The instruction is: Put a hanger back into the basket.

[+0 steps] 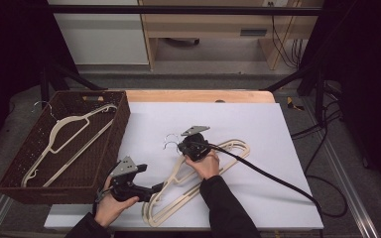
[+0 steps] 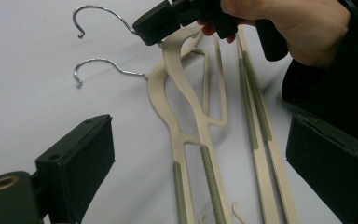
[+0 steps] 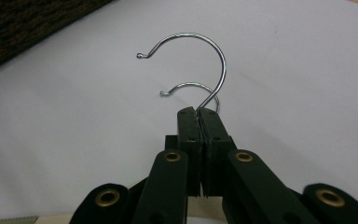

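Two beige plastic hangers (image 1: 178,191) with metal hooks lie overlapped on the white board (image 1: 258,119). My right gripper (image 1: 180,147) is shut on the neck of the upper hanger (image 2: 184,88), just below its hook (image 3: 205,51). That end is raised off the board. The second hanger's hook (image 3: 186,86) rests on the board underneath. My left gripper (image 1: 156,187) is open near the hangers' lower left end. In the left gripper view its fingers (image 2: 81,158) stand wide on either side of the hanger arms, touching nothing.
A dark woven basket (image 1: 114,144) stands on the left of the table with another beige hanger (image 1: 64,131) inside. A black cable (image 1: 268,176) trails from the right gripper across the board to the right. A wooden table edge (image 1: 198,95) runs behind the board.
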Demonstrator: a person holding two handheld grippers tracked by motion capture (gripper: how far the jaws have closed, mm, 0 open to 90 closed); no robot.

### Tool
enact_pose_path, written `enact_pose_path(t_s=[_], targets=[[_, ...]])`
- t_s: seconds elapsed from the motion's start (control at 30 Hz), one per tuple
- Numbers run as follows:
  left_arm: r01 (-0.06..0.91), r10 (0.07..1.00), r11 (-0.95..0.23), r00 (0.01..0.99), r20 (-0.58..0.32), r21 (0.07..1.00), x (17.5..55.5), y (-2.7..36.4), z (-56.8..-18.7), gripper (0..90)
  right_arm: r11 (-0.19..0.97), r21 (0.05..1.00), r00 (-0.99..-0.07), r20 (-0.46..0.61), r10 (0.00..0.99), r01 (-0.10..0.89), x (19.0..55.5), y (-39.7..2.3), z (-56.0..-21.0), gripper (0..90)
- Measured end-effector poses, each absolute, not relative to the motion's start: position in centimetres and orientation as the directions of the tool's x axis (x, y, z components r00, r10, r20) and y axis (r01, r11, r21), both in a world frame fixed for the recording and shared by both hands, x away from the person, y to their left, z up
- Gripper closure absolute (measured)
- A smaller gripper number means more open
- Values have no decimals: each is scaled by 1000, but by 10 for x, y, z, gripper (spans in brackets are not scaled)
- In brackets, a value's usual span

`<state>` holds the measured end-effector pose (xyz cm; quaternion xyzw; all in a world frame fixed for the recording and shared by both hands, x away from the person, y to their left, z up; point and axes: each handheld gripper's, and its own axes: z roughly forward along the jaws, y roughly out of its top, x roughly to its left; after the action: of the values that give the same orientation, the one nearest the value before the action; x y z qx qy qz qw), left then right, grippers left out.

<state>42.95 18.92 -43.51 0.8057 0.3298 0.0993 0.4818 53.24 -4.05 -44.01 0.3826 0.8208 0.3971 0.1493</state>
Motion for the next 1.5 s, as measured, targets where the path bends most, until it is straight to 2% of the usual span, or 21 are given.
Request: enact_pose_path(t_s=[0.23, 0.4, 0.47, 0.5, 0.87, 1.07, 1.3, 1.5], targets=[[511, 617, -296, 747, -248, 807, 461, 163, -443, 180, 386, 783, -671, 54, 740, 488, 525, -44, -428, 891], [512, 609, -332, 758, -234, 793, 476, 149, -451, 279, 384, 795, -677, 45, 734, 470, 522, -46, -424, 891], [509, 606, -342, 762, -228, 790, 481, 145, -451, 348, 381, 797, -678, 48, 734, 469, 520, -46, -422, 891], [511, 602, -335, 762, -237, 792, 483, 143, -452, 348, 381, 797, -678, 48, 734, 469, 520, -46, -422, 891], [545, 585, -337, 760, -283, 768, 491, 127, -455, 677, 384, 813, -699, 39, 715, 438, 515, -48, -417, 891], [562, 593, -325, 747, -299, 761, 489, 127, -451, 733, 370, 827, -705, 44, 708, 423, 510, -51, -413, 889], [546, 591, -301, 750, -296, 782, 480, 122, -443, 757, 345, 853, -715, 46, 698, 391, 501, -61, -406, 877], [528, 575, -285, 762, -299, 800, 471, 118, -434, 795, 309, 875, -722, 64, 689, 372, 490, -79, -396, 797]])
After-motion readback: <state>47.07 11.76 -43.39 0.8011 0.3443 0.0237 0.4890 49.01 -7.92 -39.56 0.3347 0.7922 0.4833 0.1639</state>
